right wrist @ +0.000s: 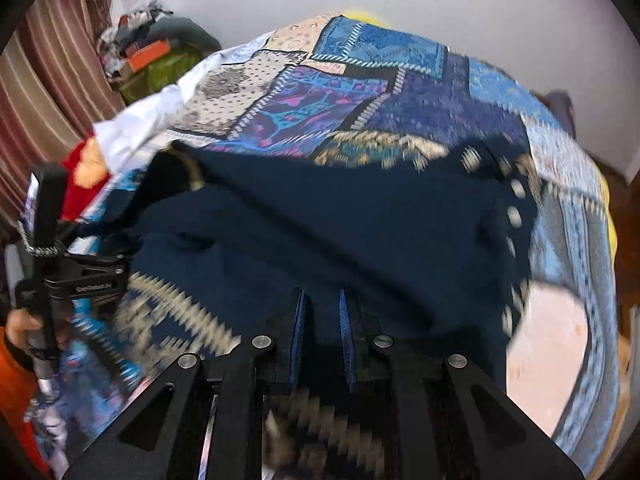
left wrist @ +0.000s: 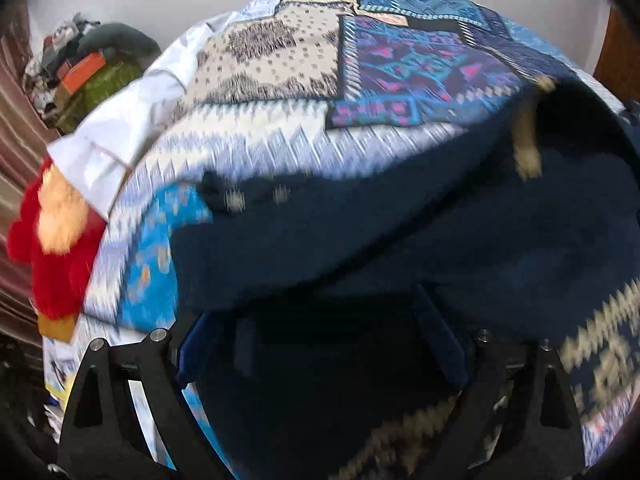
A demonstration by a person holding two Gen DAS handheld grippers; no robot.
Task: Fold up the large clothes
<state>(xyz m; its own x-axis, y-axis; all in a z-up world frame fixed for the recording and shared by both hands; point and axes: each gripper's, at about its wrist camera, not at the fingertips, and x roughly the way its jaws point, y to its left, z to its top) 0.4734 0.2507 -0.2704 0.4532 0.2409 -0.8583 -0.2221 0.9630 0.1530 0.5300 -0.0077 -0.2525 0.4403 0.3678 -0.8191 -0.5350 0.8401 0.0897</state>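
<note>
A large dark navy garment (left wrist: 400, 232) with cream zigzag trim lies on the patchwork bed cover (left wrist: 288, 60); it also shows in the right wrist view (right wrist: 340, 232). My left gripper (left wrist: 320, 336) has its blue-padded fingers spread wide, with dark cloth draped over and between them; I cannot tell whether they hold it. My right gripper (right wrist: 322, 320) has its fingers close together at the near hem of the garment, with dark cloth in the narrow gap. The left gripper's body (right wrist: 60, 272) shows at the left of the right wrist view. Both views are motion-blurred.
A red and yellow plush toy (left wrist: 56, 240) and a white cloth (left wrist: 120, 128) lie at the bed's left edge. A pile of clothes and boxes (right wrist: 156, 52) stands by the striped curtain (right wrist: 44, 92). A pale pink patch (right wrist: 548, 344) is on the cover at right.
</note>
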